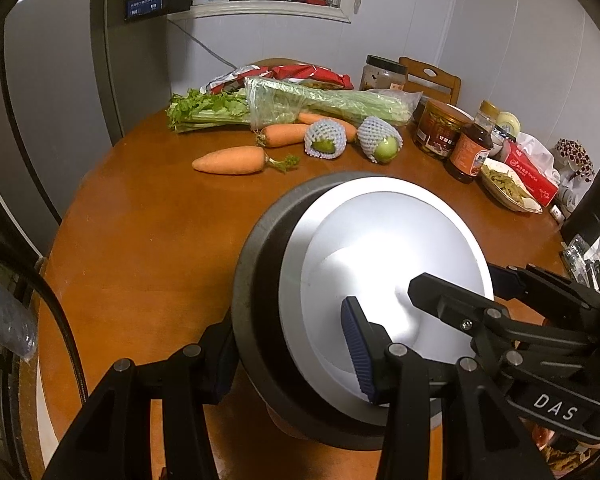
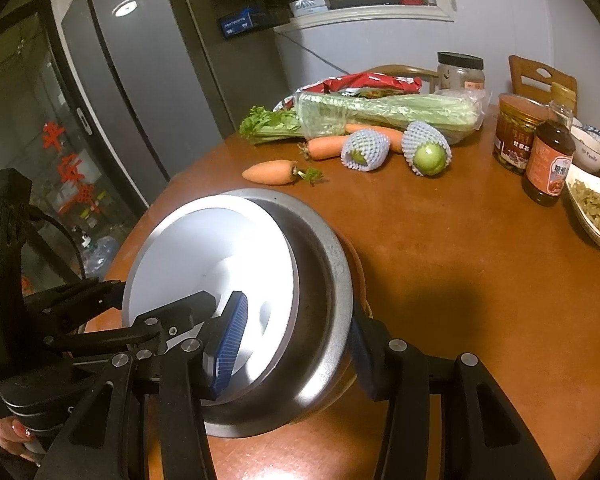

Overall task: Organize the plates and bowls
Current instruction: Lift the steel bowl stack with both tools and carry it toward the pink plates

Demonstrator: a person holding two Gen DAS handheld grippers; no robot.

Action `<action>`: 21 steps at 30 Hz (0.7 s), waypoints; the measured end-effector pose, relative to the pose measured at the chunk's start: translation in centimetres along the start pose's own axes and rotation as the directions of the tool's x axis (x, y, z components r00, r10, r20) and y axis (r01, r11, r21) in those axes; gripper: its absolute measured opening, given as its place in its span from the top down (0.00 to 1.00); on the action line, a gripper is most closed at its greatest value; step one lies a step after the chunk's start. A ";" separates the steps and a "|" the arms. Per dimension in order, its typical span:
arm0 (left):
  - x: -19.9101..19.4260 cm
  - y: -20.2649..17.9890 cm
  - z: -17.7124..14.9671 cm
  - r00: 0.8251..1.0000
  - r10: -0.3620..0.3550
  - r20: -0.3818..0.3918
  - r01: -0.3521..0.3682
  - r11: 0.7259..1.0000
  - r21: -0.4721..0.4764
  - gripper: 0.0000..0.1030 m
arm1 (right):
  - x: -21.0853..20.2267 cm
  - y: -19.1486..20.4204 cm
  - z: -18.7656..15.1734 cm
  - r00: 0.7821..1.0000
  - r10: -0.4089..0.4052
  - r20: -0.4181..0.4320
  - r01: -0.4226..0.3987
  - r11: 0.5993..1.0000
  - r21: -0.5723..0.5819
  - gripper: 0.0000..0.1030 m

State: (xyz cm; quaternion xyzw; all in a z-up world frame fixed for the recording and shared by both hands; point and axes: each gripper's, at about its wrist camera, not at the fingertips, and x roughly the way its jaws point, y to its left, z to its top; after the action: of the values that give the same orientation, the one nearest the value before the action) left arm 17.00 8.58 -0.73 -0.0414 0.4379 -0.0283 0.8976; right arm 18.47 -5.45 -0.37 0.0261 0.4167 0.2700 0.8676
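A steel bowl with a white bowl nested inside sits tilted on the round wooden table. My left gripper straddles the stack's left rim, one pad inside the white bowl, one outside the steel wall. My right gripper straddles the right rim the same way. Both look closed on the stack. Each gripper shows in the other's view, the right one and the left one.
Carrots, celery, two netted green fruits, jars, a sauce bottle, a dish of green beans and a tissue box stand at the far side.
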 end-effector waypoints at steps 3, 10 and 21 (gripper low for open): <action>0.1 -0.1 0.1 1.000 0.006 0.001 -0.006 1.000 0.003 0.53 | 0.1 0.0 0.0 1.000 -0.020 0.001 0.020 1.000 -0.009 0.51; 0.2 -0.2 0.2 1.000 0.010 0.001 -0.010 1.000 0.006 0.53 | 0.2 -0.1 0.0 0.999 -0.044 0.002 0.044 0.999 -0.019 0.51; 0.2 -0.1 0.2 1.000 0.011 0.002 -0.011 1.000 0.008 0.53 | -0.2 0.2 -0.1 0.996 -0.082 0.017 0.083 0.996 -0.039 0.51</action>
State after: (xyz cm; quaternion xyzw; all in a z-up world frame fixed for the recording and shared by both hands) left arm 17.27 8.43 -0.74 -0.0355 0.4369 -0.0250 0.8985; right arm 18.22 -5.40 -0.22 -0.0064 0.4052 0.2420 0.8816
